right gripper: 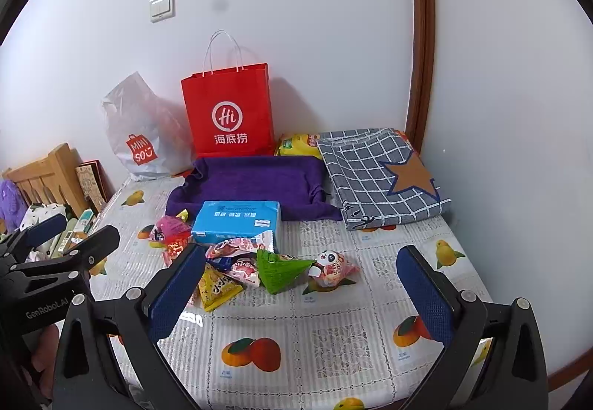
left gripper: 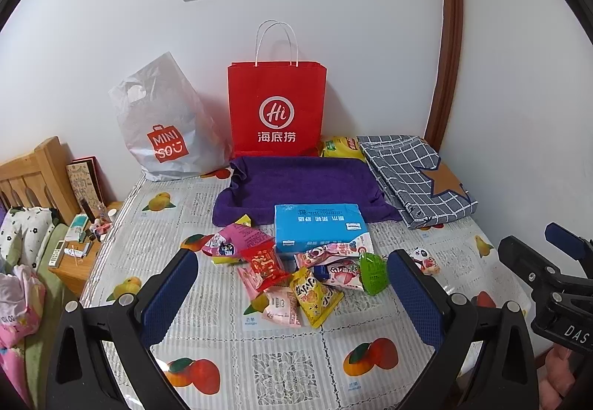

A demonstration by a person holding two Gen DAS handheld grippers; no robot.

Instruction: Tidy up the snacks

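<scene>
A table (left gripper: 370, 387) with a fruit-print cloth fills both views, pushed against a white wall. At the back a red paper bag (left gripper: 276, 110) stands upright beside a grey plastic shopping bag (left gripper: 163, 128), with a folded checked cloth (left gripper: 411, 180) at the right and a purple towel (left gripper: 296, 184) laid flat in front of the red bag. A blue tissue pack (left gripper: 318, 226) lies on the towel's near edge. Just before it the loose snack packets (left gripper: 296, 276) sit in a heap on the table, among them a green triangular packet (right gripper: 280, 271) and a panda packet (right gripper: 331, 267). The left gripper (left gripper: 292, 293) and right gripper (right gripper: 300, 295) both hover above the table, jaws spread wide and holding nothing.
</scene>
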